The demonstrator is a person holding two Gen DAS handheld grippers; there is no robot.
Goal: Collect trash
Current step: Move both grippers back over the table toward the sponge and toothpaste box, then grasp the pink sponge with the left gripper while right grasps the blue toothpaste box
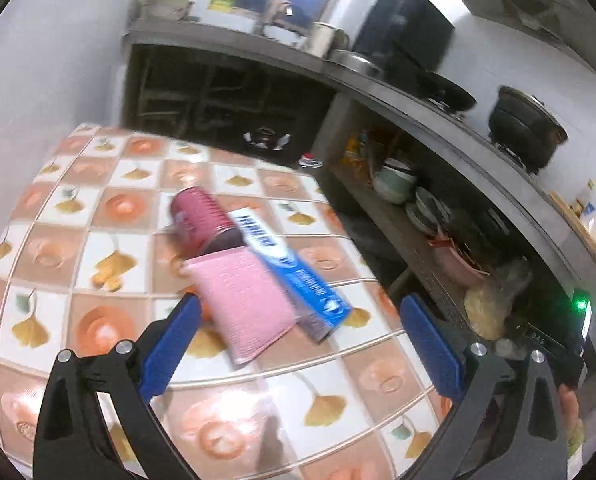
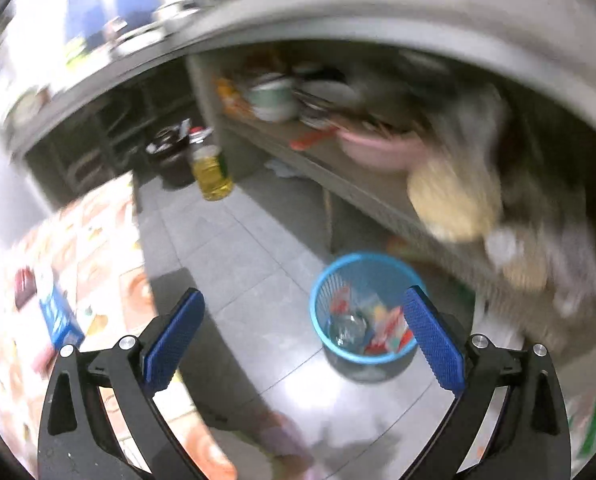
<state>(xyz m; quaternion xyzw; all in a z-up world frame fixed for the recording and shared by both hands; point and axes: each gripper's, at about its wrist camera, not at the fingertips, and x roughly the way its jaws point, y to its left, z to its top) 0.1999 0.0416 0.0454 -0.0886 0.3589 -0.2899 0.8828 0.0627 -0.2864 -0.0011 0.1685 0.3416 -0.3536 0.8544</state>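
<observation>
On the tiled-pattern table [image 1: 98, 208] lie a dark red can [image 1: 202, 216], a pink padded envelope [image 1: 244, 300] and a blue toothpaste box [image 1: 294, 272], packed close together. My left gripper [image 1: 298, 322] hangs open just above them, the envelope's near end and the box's near end between its blue pads, neither pad touching. My right gripper [image 2: 304, 320] is open and holds nothing, high over the grey floor. Below it stands a blue mesh waste basket [image 2: 318, 300] with wrappers and clear plastic inside. The blue box [image 2: 60, 316] and the red can [image 2: 25, 286] show at the left edge of the right wrist view.
A grey counter [image 1: 398, 92] with pots and a wok runs along the right, over a shelf of bowls and plates [image 1: 398, 184]. A yellow oil bottle [image 2: 212, 172] and a dark pot stand on the floor [image 2: 238, 260] beyond the basket. A foot [image 2: 286, 440] shows near the bottom.
</observation>
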